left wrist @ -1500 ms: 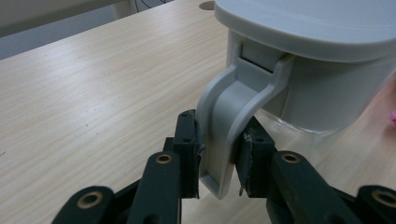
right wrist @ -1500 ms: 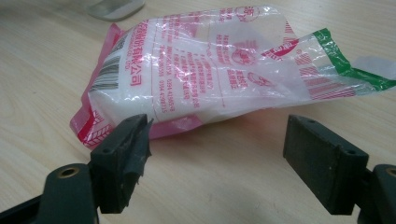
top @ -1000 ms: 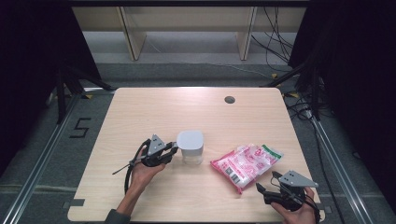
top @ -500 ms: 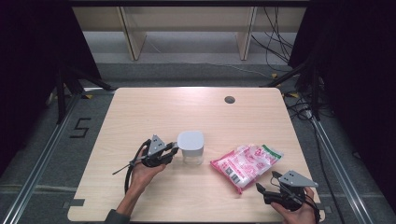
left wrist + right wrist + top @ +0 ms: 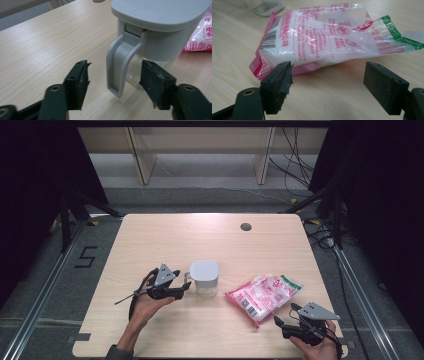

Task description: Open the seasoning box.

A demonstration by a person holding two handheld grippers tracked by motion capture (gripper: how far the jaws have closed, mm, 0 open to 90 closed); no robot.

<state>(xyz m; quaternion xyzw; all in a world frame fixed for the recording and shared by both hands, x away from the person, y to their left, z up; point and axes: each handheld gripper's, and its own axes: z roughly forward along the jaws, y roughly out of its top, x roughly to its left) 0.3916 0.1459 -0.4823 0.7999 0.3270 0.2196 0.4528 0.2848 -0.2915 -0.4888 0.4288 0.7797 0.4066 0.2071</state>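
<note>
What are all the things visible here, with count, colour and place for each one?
table: one, light wood, centre of high view.
container: one, clear body with grey lid and grey handle, table middle, handle between left tool's open jaws, untouched.
bag: one, clear plastic with pink print and green end, right of container, lying flat.
round hole: one, dark, far right of table.
left tool: one, black; jaws have just been opening.
right tool: one, black, open, near bag.
</note>
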